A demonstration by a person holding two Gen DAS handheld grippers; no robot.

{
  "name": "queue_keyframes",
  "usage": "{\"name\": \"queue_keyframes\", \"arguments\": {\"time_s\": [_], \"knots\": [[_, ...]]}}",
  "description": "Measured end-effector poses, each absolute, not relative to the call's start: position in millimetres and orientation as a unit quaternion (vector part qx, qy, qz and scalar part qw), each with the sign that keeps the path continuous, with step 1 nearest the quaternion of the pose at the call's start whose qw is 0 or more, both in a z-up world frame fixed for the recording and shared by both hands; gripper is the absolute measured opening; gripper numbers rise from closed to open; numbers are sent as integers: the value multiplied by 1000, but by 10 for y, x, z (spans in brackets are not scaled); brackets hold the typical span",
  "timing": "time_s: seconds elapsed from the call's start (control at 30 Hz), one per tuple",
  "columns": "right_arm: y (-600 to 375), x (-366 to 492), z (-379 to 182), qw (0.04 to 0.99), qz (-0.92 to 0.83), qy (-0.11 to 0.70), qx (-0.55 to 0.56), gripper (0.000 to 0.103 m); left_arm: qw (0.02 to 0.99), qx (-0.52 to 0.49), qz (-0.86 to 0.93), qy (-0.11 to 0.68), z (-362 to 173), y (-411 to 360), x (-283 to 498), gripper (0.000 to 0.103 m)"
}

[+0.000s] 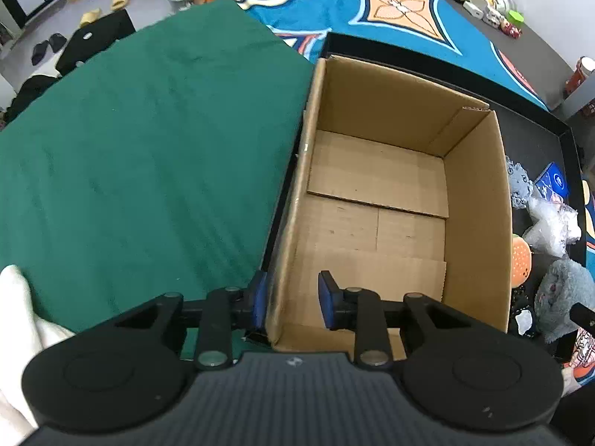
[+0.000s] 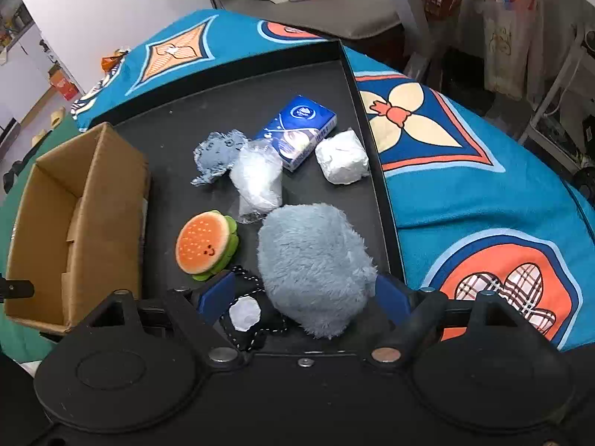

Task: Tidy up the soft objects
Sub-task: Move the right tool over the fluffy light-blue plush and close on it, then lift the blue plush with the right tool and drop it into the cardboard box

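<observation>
Your left gripper [image 1: 292,299] straddles the cardboard box [image 1: 375,189] wall, jaws not yet pinching, likely to steady it. Your right gripper [image 2: 305,293] spreads wide around the fluffy blue plush [image 2: 316,264], ready to grab.

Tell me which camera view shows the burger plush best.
The right wrist view: the burger plush lies whole on the black tray, orange bun, smiling face and green edge all visible. The left wrist view shows only an orange sliver behind the cardboard box wall.
</observation>
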State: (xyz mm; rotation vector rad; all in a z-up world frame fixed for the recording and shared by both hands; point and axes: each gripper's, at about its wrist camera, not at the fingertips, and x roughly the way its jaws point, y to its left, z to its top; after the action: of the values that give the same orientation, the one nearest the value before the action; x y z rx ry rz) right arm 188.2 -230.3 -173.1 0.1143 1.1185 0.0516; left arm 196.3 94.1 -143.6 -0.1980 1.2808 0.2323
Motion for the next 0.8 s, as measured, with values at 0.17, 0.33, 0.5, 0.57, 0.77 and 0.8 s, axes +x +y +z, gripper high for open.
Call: {"name": "queue_keyframes", "arguments": {"time_s": [0.17,0.33,0.5,0.57,0.77,0.8], "knots": [[-2272,1949,-1810,839,13,543,42,81,788,-51,101,605,-1473,884,2083,28],[-2215,1981,-1866,837,11,546,33,81,783,-2,94,615,-1470,813,2139,28],[-2208,1998,-1919,838,2,544,34,74,777,15,102,621,-1561,842,2152,27],[-2195,1998,-1911,841,-2,541,26,65,776,19,102,622,-1587,834,2154,19],[-2161,1955,-1776,842,13,539,17,57,786,16,99,610,-1559,826,2134,11],[-2144,1948,-1744,843,17,538,11,57,787,16,101,608,-1555,822,2135,10]]}}
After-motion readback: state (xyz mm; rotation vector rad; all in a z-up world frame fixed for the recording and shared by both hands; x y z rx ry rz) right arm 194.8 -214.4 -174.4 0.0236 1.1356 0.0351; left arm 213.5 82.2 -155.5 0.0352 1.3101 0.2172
